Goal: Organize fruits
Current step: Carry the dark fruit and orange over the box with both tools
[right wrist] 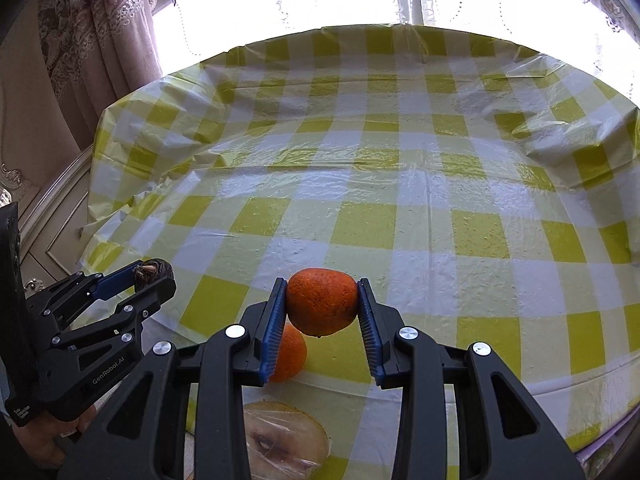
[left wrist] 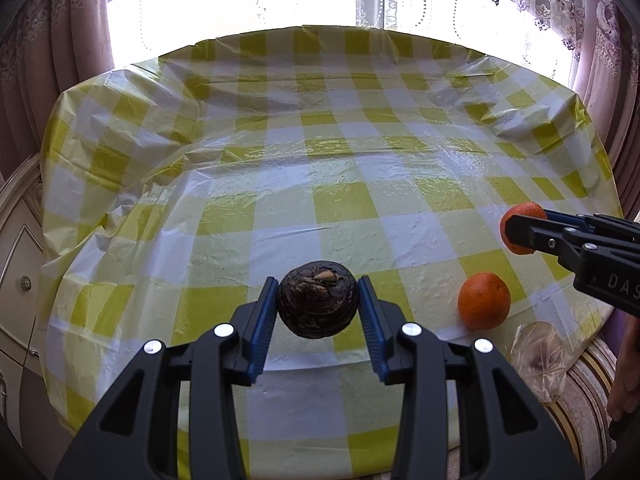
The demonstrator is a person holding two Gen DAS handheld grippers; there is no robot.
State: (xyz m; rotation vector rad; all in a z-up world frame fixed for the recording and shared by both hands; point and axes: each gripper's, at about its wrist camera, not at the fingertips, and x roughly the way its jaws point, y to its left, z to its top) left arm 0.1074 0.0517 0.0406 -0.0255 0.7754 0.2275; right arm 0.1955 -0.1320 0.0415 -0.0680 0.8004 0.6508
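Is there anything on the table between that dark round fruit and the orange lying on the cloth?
Nothing: in the left wrist view only bare checked tablecloth shows between the dark fruit and the loose orange.

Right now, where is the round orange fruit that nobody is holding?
The loose orange lies on the checked tablecloth, near the front edge, right of the left gripper.

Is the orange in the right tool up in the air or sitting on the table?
Up in the air. The right tool pinches the orange, and a second orange lies on the tablecloth below it.
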